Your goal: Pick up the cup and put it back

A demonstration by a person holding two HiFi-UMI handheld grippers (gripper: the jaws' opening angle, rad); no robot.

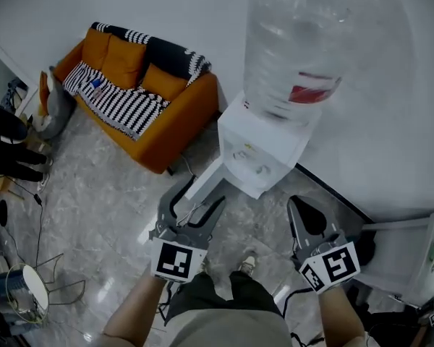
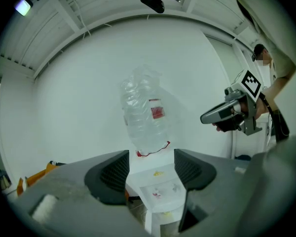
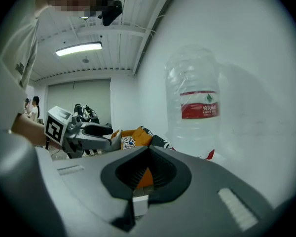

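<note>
The white water dispenser (image 1: 259, 149) stands against the wall with a large clear bottle (image 1: 296, 42) upended on top of it. Just in front of the dispenser, the left gripper (image 1: 194, 199) points at its lower body, jaws spread wide and empty; only the dispenser's front shows through the gap. In front of the dispenser and off to its right, the right gripper (image 1: 299, 207) has its jaws closed tip to tip, holding nothing. An orange sofa (image 1: 141, 92) sits along the wall to the dispenser's left. The cup cannot be placed — no view shows it.
</note>
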